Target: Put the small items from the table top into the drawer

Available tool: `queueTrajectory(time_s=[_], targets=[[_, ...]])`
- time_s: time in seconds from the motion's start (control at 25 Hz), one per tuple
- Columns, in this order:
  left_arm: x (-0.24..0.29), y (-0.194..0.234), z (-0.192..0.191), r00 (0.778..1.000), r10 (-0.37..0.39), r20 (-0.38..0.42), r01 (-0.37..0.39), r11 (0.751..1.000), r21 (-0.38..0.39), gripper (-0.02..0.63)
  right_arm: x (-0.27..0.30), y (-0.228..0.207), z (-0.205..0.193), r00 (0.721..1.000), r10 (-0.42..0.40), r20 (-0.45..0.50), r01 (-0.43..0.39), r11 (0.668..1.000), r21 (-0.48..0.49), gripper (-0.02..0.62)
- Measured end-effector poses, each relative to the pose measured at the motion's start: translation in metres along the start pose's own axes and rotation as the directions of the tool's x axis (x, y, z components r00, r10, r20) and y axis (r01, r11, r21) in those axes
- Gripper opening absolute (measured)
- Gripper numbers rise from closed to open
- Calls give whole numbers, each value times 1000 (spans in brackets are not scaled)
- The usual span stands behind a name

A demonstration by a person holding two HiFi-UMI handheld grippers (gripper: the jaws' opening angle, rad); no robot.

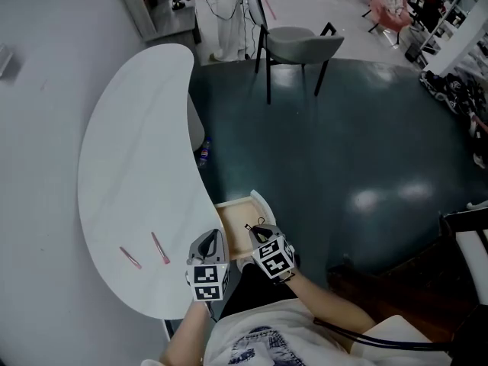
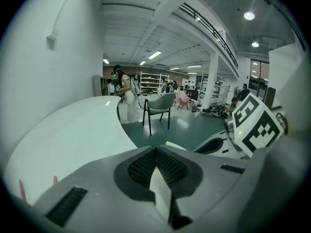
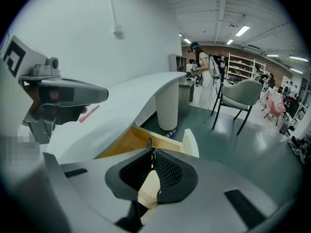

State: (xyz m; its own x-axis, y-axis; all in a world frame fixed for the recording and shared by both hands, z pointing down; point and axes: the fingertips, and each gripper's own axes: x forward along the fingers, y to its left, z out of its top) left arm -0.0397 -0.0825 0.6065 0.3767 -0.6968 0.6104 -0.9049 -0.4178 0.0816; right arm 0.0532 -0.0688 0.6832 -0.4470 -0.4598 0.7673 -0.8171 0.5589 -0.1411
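Two pink pens lie on the white curved table, near its front left. At the table's right edge a wooden drawer stands pulled out. Over the drawer hangs my right gripper, shut on a small thin black clip-like item that sticks out past its tips. In the right gripper view the drawer lies just below the right gripper. My left gripper is over the table's edge, left of the drawer, shut with nothing in it. The left gripper has the pens at its lower left.
A grey chair stands on the dark floor beyond the table. A small bottle lies on the floor by the table's white pedestal leg. A person stands far back. Dark furniture is at the right.
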Motion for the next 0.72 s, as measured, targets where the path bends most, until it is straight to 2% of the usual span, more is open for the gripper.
queueTrajectory(time_s=[0.44, 0.72], targets=[[36, 24, -2, 1000, -13, 1, 13, 1000, -14, 15, 48, -1, -15, 1000, 11, -12, -10, 997, 74, 40], [52, 31, -2, 1000, -20, -5, 20, 1000, -15, 15, 82, -4, -23, 998, 20, -55, -13, 992, 125, 40]])
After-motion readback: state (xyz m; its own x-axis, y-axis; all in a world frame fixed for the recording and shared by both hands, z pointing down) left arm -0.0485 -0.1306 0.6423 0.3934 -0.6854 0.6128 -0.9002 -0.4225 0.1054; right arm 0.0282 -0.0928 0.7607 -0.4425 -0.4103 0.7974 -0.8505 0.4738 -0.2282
